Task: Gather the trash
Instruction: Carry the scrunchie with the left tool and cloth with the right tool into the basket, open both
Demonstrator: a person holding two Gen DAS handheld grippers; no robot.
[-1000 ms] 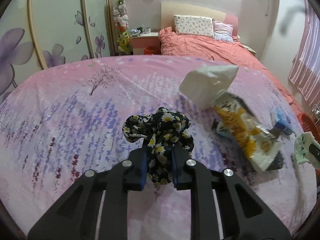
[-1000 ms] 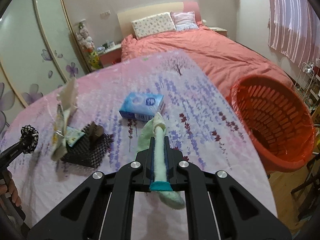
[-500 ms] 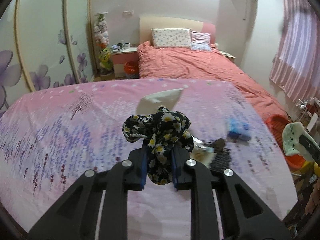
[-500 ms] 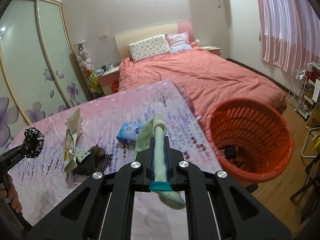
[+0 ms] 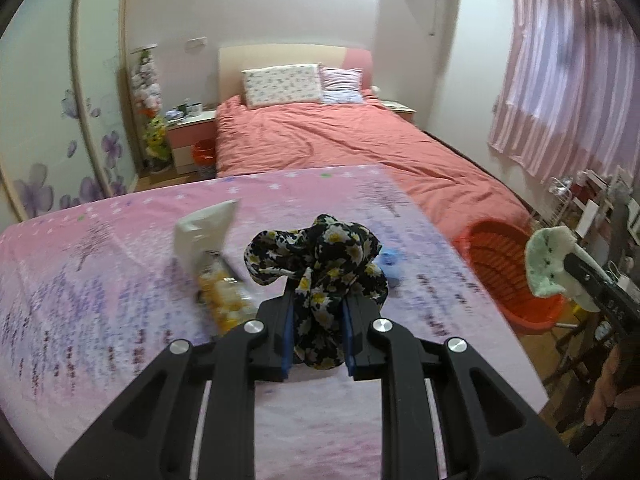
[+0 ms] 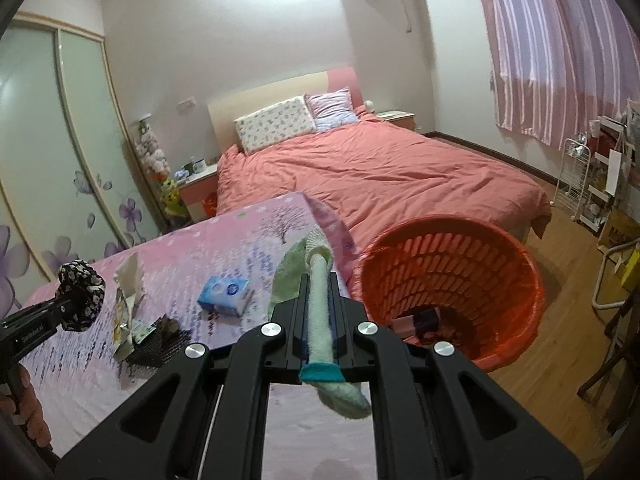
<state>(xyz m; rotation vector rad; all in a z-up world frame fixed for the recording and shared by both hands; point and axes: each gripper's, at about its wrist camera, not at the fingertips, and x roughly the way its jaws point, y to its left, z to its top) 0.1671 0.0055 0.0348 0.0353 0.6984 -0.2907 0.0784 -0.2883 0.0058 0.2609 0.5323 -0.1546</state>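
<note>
Between left jaws: bunched black daisy-print scrunchie (image 5: 320, 276); right: pale-green sock (image 6: 320, 312)

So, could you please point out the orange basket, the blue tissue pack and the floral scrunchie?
orange basket (image 6: 516, 246): right wrist view, far rim.
blue tissue pack (image 6: 225, 290): right wrist view, top face.
floral scrunchie (image 5: 320, 264): left wrist view, bunched middle.

Orange basket (image 6: 452, 280) gapes open beside the table (image 6: 120, 380).

Each wrist camera looks forward and down along its own fingers, close above the pink-covered desk (image 5: 100, 320). Both views share the orange basket (image 6: 516, 280) and the far bed (image 5: 340, 148) (each also catches the other gripper).
</note>
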